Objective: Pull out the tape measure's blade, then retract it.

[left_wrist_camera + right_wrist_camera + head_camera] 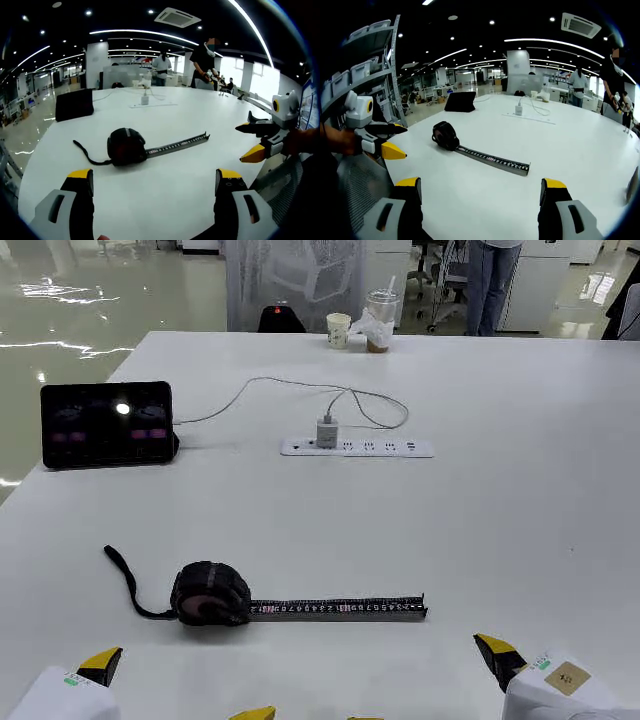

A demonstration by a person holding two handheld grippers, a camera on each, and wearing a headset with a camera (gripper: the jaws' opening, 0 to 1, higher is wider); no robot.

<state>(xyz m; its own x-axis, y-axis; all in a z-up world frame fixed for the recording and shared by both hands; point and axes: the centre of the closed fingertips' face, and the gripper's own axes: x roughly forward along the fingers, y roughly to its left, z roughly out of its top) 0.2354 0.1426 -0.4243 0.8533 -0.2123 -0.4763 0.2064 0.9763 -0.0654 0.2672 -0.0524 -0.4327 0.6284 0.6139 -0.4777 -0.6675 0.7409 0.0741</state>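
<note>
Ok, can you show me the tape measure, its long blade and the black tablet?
tape measure (pixel 210 592): head view, on its round black case.
blade (pixel 340 608): head view, on the middle of the pulled-out strip.
tablet (pixel 107 425): head view, on the middle of its dark screen.

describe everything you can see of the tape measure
The tape measure is rounded and black, with a reddish disc on the side facing the person, and appears to stand upright on the white table. Its blade, dark with pale markings, is pulled out and lies straight on the table, running right in the head view and ending in a small hook. A black wrist strap trails off the opposite side. Only the table touches it.
</note>
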